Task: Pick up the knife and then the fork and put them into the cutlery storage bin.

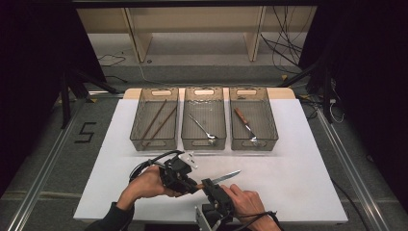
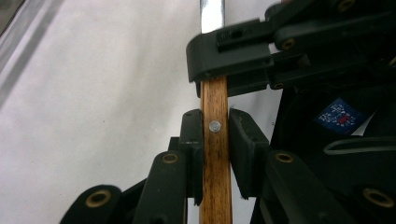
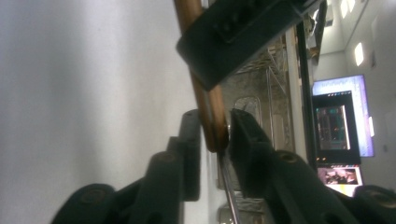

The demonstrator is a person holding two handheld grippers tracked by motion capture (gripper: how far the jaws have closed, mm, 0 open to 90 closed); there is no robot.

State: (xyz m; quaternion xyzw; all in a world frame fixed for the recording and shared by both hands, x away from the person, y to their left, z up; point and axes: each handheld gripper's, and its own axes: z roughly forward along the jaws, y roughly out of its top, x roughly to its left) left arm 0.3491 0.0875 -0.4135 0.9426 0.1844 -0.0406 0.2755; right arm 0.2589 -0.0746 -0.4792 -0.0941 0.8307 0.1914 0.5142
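White covering spans the surface (image 1: 288, 159), with three clear bins (image 1: 204, 118) at 12 o'clock. Near 6 o'clock, the knife (image 1: 226, 177) lies level just above the surface. The left hand-held gripper (image 2: 215, 140) pinches its wooden handle; the right hand-held gripper (image 3: 215, 133) has its jaws against the handle's end where the blade begins.
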